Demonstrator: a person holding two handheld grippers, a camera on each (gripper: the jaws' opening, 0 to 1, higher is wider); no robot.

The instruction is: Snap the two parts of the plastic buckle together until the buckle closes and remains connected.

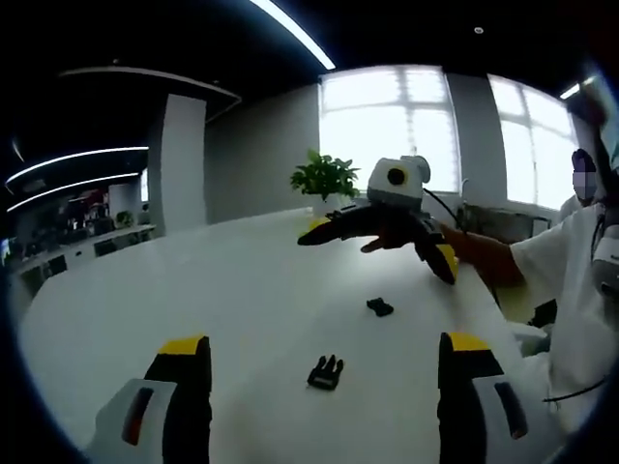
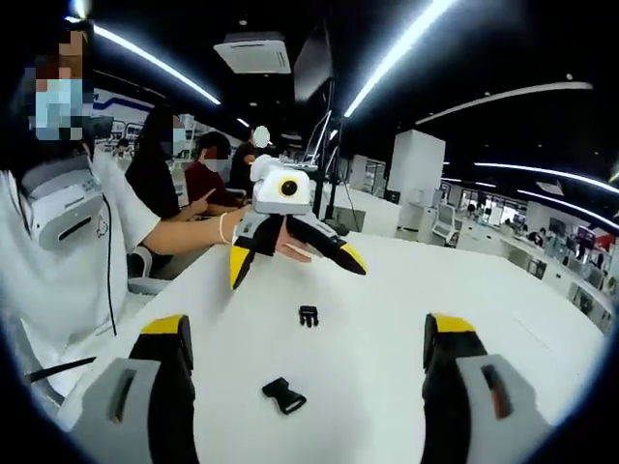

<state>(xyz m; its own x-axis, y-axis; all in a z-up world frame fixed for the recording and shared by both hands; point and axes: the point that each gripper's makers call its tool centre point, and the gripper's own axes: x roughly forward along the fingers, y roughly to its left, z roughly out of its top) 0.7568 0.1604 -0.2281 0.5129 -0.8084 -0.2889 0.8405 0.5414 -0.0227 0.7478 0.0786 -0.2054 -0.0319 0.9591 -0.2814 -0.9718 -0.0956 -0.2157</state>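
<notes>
white table (image 1: 193, 290), potted green plant (image 1: 325, 180) at its far edge upper centre, bright windows (image 1: 387, 116) behind, white pillar (image 1: 182, 159) upper left, ceiling light strips (image 2: 406, 48) across top, seated people (image 2: 208, 169) upper left of right gripper view

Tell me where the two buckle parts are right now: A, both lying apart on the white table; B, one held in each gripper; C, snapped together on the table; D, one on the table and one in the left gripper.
A: the pronged part and the socket part lie apart on the white table, with the left gripper and right gripper open and empty.
</notes>
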